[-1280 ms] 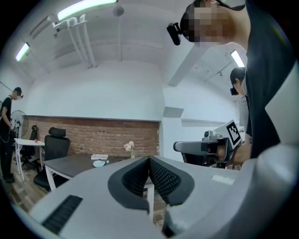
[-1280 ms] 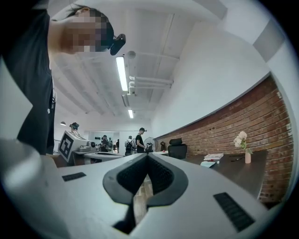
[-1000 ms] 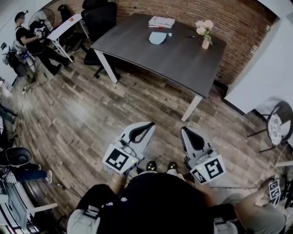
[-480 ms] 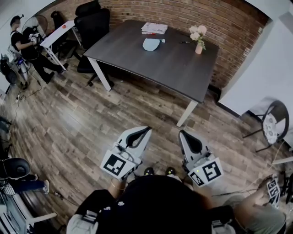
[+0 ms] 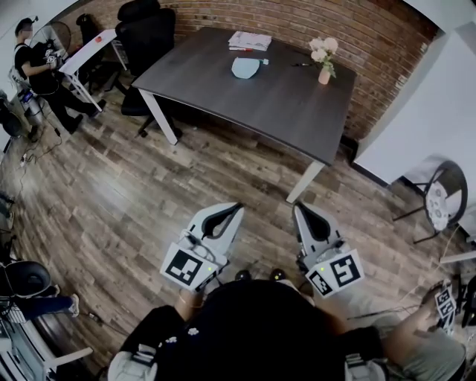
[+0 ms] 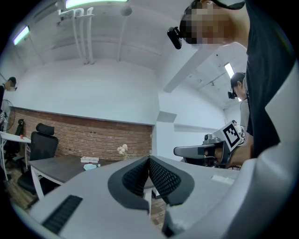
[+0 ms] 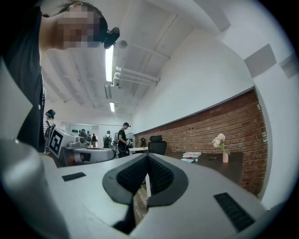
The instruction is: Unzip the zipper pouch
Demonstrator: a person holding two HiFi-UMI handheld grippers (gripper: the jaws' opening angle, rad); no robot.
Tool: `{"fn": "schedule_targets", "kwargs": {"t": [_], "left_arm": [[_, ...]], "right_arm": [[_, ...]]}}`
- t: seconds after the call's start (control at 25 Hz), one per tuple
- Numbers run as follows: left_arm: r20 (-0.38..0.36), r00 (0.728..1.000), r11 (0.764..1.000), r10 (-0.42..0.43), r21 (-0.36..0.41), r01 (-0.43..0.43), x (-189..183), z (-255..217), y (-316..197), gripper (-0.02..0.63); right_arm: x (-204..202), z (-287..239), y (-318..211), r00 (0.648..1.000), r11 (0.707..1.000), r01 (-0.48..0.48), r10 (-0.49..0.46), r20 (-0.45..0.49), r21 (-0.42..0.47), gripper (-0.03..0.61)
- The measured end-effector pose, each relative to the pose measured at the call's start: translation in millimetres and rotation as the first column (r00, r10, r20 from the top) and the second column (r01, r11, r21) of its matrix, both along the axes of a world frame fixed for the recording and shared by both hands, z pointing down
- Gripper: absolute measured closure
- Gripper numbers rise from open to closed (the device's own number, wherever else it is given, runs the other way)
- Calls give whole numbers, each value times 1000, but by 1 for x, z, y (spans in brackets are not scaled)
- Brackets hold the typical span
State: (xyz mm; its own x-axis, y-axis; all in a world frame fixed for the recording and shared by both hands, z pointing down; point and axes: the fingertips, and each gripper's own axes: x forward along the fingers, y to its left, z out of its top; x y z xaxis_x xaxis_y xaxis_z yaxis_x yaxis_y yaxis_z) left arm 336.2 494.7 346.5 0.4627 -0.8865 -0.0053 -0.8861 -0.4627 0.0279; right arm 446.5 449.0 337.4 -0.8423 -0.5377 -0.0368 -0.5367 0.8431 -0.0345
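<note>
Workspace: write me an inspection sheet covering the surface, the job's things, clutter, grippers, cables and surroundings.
Surface: dark table, mostly bare, standing ahead of the person across the wood floor.
Job's things: light-blue pouch lying on the table's far half, nothing touching it; zipper too small to read.
Clutter: stack of papers, pen and vase of flowers, all near the table's far edge.
Grippers: left gripper and right gripper both shut and empty, held over the floor, well short of the table.
Cables: nothing seen by the table.
Surroundings: brick wall, black office chair, seated person at left.
</note>
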Motion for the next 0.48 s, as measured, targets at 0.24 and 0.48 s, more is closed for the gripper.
{"fn": "schedule_targets", "kwargs": {"t": [0.24,0.48], "left_arm": [[-12,1000,1000,5,7,-5,-22,2,-3,611],[-21,999,999,41,3,-41,-20,9,-19,609]], "right_arm": [[-22,-1,-2,1000,1000,-9,9,-5,2,578],[-24,-2,-9,999,999,-33,33,-12,2,578]]}}
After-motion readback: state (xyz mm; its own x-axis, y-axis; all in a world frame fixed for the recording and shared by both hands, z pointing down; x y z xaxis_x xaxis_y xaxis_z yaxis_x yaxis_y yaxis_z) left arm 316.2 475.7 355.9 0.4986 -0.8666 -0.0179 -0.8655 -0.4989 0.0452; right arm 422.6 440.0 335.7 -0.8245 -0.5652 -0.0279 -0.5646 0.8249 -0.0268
